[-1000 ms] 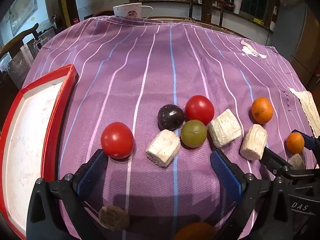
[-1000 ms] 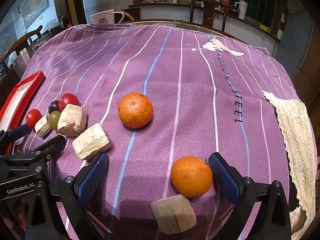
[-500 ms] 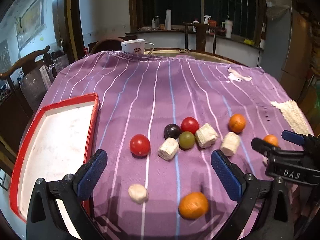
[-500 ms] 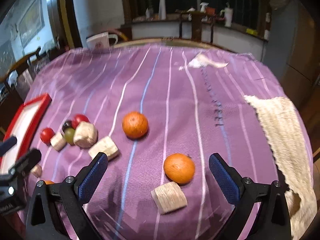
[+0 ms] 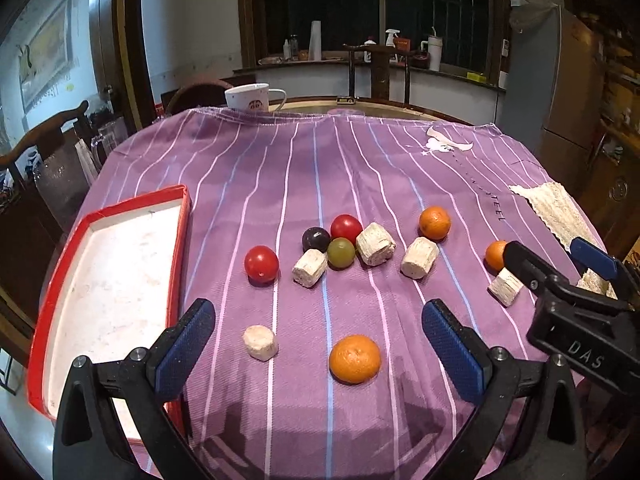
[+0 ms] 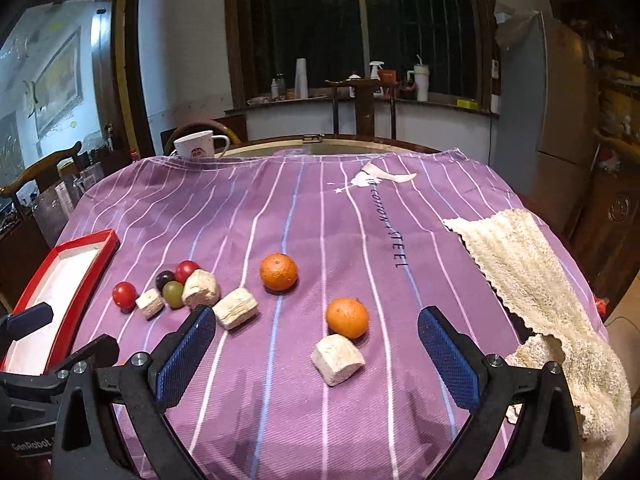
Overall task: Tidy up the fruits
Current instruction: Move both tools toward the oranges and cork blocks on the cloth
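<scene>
On the purple striped cloth lie two red tomatoes (image 5: 261, 263) (image 5: 346, 229), a dark plum (image 5: 315, 239), a green grape (image 5: 341, 252), three oranges (image 5: 354, 359) (image 5: 434, 222) (image 5: 495, 255) and several pale corn-like chunks (image 5: 308, 268). A red-rimmed white tray (image 5: 108, 276) sits at the left. My left gripper (image 5: 318, 350) is open and empty, raised above the near orange. My right gripper (image 6: 316, 354) is open and empty, above an orange (image 6: 347, 317) and a pale chunk (image 6: 337, 359); it also shows in the left wrist view (image 5: 556, 260).
A cream towel (image 6: 532, 280) hangs over the table's right edge. A white mug (image 5: 254, 97) stands at the far edge. Chairs stand at the left and behind the table. A grey fridge (image 5: 552, 92) stands at the right.
Both grippers have pulled back and risen from the table, so more of the cloth, the tray and the room shows. The fruits have not moved. Both stay open.
</scene>
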A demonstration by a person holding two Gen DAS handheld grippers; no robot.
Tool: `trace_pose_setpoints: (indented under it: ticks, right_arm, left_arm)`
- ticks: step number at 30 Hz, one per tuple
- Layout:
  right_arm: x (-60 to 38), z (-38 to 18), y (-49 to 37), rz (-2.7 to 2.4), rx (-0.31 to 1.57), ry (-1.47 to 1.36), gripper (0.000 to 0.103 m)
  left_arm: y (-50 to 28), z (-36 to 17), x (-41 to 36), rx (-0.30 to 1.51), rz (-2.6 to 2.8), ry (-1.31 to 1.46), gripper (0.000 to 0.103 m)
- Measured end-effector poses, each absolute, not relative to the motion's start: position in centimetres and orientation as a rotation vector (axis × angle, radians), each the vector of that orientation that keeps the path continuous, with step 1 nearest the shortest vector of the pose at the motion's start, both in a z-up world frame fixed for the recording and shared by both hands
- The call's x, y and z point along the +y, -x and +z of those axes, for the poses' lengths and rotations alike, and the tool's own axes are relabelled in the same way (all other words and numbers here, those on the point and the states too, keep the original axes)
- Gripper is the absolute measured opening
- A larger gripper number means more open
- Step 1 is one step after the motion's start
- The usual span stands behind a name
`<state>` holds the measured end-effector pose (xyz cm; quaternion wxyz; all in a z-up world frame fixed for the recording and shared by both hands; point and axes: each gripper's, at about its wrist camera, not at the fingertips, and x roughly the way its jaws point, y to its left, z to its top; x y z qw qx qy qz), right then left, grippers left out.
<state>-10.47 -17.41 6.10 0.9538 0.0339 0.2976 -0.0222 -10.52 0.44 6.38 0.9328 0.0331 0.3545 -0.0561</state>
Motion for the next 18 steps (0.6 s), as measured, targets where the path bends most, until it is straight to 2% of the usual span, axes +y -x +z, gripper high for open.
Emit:
trace_pose_setpoints:
  ticks: [18]
  right_arm:
    - [-15.3,6.1,11.3,-0.016,0.631,-0.043,0.103]
  left_arm:
    - [11.7,7.1,2.6,0.715,-0.11,-0.012,0.103]
